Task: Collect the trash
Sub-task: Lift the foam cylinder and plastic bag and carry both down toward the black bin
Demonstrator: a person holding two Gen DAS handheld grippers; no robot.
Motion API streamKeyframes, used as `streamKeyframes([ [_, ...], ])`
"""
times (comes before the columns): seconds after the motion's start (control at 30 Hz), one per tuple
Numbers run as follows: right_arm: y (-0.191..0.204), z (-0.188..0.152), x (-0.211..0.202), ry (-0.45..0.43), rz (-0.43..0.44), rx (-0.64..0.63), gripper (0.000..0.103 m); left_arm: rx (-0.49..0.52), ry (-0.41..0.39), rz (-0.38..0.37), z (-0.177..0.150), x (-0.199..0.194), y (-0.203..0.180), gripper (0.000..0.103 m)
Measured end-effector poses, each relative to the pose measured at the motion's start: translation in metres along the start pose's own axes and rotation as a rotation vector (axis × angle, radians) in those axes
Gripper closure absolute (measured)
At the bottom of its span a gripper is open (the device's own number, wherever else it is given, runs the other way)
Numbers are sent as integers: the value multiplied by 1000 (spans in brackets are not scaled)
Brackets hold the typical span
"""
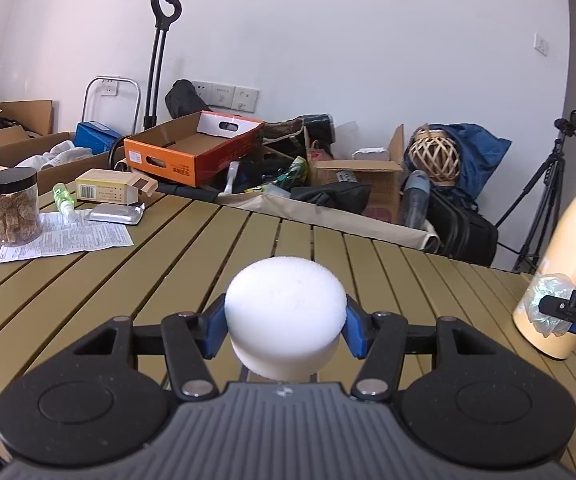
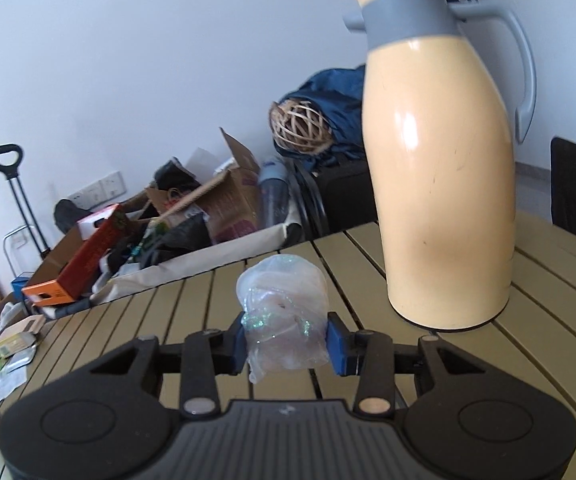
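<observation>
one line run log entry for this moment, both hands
left hand-held gripper: shut on round white foam puck | right hand-held gripper: shut on crumpled clear plastic wrap | both above olive slatted table

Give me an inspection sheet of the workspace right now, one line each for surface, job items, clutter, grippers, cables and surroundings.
Surface: olive slatted table, no spills seen.
Job's things: white foam puck and crumpled plastic wrap, each held above the table.
Clutter: snack jar, printed leaflet, foil pack, small carton, green bottle, cream thermos jug.
Grippers: left gripper jaws closed on the foam puck; right gripper jaws closed on the plastic wrap.
Cables: nothing seen.
Surroundings: orange box, wicker ball, tripod, trolley handle against the white wall.
</observation>
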State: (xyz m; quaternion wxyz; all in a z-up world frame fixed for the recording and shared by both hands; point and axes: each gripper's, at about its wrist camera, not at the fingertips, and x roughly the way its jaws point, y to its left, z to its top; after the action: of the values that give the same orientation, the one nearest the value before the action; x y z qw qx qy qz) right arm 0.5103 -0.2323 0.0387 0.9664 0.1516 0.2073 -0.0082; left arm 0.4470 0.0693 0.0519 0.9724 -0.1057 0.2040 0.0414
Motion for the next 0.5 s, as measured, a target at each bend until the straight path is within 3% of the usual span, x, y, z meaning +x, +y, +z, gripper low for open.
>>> streamKeyframes([
  [0.5,19,-42,-129,-49,64,-117,66,19,13,-95,-36,-80,-3,45],
])
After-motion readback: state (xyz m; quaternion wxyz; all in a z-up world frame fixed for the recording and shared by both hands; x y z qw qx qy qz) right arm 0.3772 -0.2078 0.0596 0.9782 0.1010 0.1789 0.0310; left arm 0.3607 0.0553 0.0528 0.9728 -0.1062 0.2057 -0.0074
